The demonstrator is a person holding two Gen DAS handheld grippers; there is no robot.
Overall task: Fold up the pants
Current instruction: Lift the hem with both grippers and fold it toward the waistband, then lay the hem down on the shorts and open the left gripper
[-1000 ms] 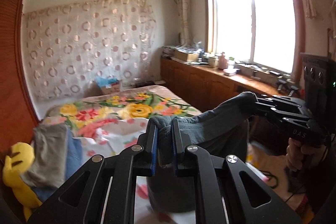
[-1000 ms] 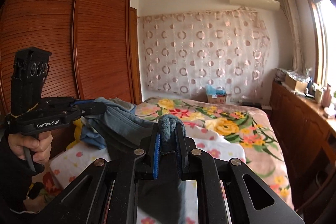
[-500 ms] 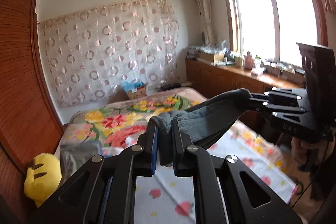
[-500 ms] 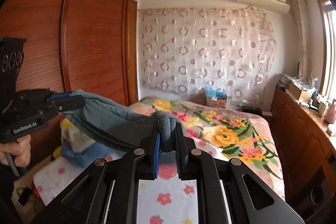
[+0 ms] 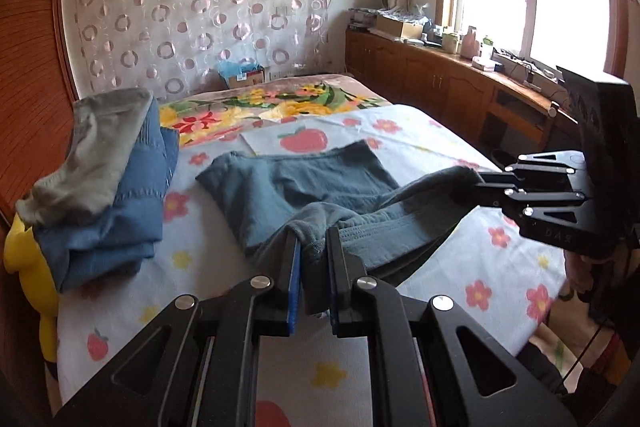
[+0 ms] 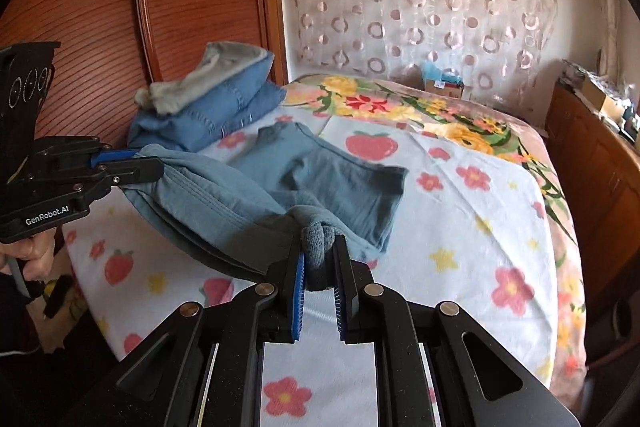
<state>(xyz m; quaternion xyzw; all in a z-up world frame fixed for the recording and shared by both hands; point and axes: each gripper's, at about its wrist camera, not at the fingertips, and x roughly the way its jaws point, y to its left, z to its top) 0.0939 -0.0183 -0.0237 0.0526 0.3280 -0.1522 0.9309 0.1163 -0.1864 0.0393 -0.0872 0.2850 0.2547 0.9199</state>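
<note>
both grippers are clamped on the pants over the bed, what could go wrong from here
1. The far end of the blue-grey pants already lies rumpled on the bedsheet; lowering further could set in creases.
2. The left hand-held gripper and right hand-held gripper each pinch only a small bunch, which might slip.
3. The stack of folded clothes sits close and may get nudged.

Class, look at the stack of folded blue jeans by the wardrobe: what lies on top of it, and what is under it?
A crumpled grey garment lies on the blue jeans. Beneath them a yellow plush toy shows at the edge; the rest is covered.
</note>
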